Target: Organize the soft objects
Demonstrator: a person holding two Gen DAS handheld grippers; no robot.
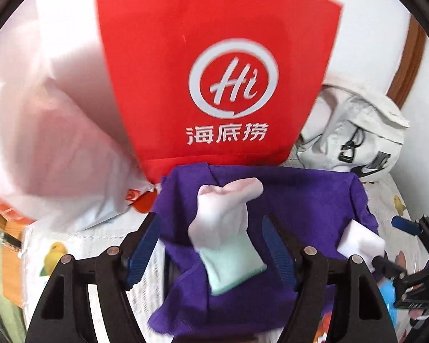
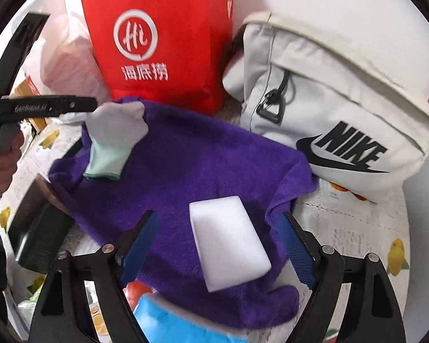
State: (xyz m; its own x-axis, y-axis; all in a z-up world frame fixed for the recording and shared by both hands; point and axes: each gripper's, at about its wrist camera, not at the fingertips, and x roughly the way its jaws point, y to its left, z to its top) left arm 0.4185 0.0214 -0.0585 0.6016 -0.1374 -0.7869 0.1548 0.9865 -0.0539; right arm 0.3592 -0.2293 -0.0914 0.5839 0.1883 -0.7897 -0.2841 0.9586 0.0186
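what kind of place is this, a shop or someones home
Probably a home, not a shop: a table under a fruit-print tablecloth, cluttered with a red shopping bag, a white backpack and a purple towel.

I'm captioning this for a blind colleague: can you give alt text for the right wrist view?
An open right gripper hovers around a white sponge lying on a purple towel. A pale sock lies at the towel's far left; a red bag and white Nike backpack stand behind.
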